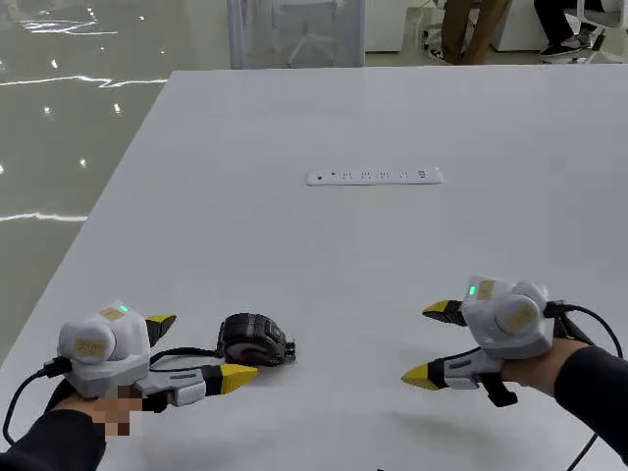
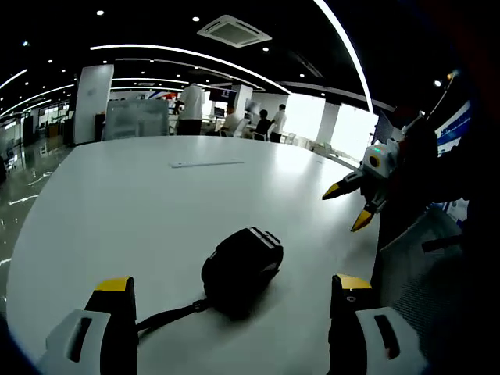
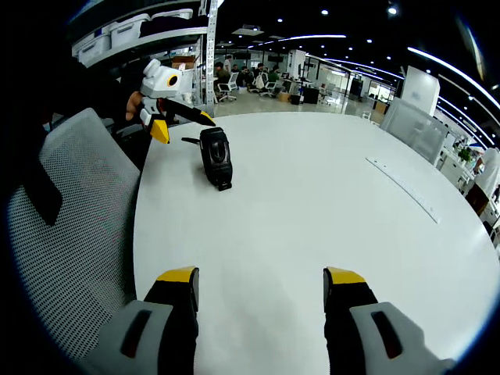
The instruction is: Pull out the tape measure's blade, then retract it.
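While my left claw gapes wide at the near edge of the white table, the black tape measure lies just ahead between its yellow tips. My right claw, well apart, gapes wide too, holding nothing.

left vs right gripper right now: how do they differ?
The left gripper points at the tape measure, which lies just ahead of its open jaws, not gripped. The right gripper faces bare table, well apart from the tape measure. The strap runs back between the left gripper's jaws, while nothing lies between the right gripper's. Shared: both open, yellow-tipped, holding nothing.
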A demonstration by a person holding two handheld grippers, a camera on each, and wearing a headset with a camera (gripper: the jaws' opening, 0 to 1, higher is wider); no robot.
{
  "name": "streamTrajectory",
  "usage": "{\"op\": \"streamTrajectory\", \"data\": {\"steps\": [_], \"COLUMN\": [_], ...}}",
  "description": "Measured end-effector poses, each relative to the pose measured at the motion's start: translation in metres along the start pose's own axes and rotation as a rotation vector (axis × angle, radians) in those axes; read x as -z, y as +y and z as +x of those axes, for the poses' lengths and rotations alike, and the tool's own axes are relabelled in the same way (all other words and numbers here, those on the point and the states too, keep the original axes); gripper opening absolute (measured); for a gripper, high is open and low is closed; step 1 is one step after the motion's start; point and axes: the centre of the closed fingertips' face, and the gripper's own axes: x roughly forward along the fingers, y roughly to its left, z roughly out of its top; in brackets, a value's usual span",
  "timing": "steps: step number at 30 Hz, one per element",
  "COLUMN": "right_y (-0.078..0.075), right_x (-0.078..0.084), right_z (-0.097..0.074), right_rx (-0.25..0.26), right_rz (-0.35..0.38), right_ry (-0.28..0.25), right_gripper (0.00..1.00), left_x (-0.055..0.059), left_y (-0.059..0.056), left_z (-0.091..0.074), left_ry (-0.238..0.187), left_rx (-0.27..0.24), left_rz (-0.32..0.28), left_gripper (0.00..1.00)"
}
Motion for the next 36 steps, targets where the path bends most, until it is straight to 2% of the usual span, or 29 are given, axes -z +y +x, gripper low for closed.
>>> {"op": "streamTrajectory", "data": {"steps": [2,3,4,8,11,13,16,19,22,27,31,36], "right_y": [-0.002,-0.002,-0.003,-0.006,-0.011,-0.014,-0.016,-0.018,-0.023,-0.019,-0.018,-0.018], "right_x": [0.003,0.006,0.01,0.03,0.041,0.049,0.059,0.064,0.068,0.073,0.077,0.079], "right_z": [-0.009,-0.014,-0.018,-0.031,-0.04,-0.046,-0.054,-0.062,-0.07,-0.077,-0.078,-0.078], "right_rx": [0.018,0.025,0.03,0.054,0.07,0.081,0.093,0.104,0.119,0.12,0.116,0.119], "right_rz": [0.028,0.065,0.081,0.089,0.124,0.122,0.121,0.118,0.132,0.13,0.133,0.148], "right_ry": [-0.032,-0.05,-0.049,-0.025,-0.021,-0.012,0.004,0.004,0.002,0.011,0.015,0.014], "right_gripper": [0.62,0.64,0.65,0.7,0.74,0.76,0.8,0.87,0.91,0.94,0.95,0.95], "left_x": [-0.001,0.0,0.002,0.007,0.006,0.009,0.011,0.01,0.01,0.006,0.006,0.008], "left_y": [-0.002,0.0,0.002,0.005,0.005,0.016,0.022,0.026,0.028,0.029,0.028,0.029], "left_z": [-0.002,-0.004,-0.006,-0.011,-0.016,-0.018,-0.021,-0.025,-0.027,-0.029,-0.027,-0.028], "left_ry": [-0.016,-0.015,-0.005,0.018,-0.001,0.009,0.004,-0.006,-0.005,-0.003,-0.001,0.011], "left_rx": [0.003,-0.014,-0.026,-0.033,-0.021,-0.034,-0.034,-0.041,-0.052,-0.062,-0.053,-0.051], "left_rz": [0.036,0.083,0.096,0.092,0.091,0.092,0.068,0.061,0.084,0.099,0.128,0.133], "left_gripper": [1.0,1.0,1.0,1.0,1.0,1.0,1.0,1.0,1.0,1.0,1.0,1.0]}}
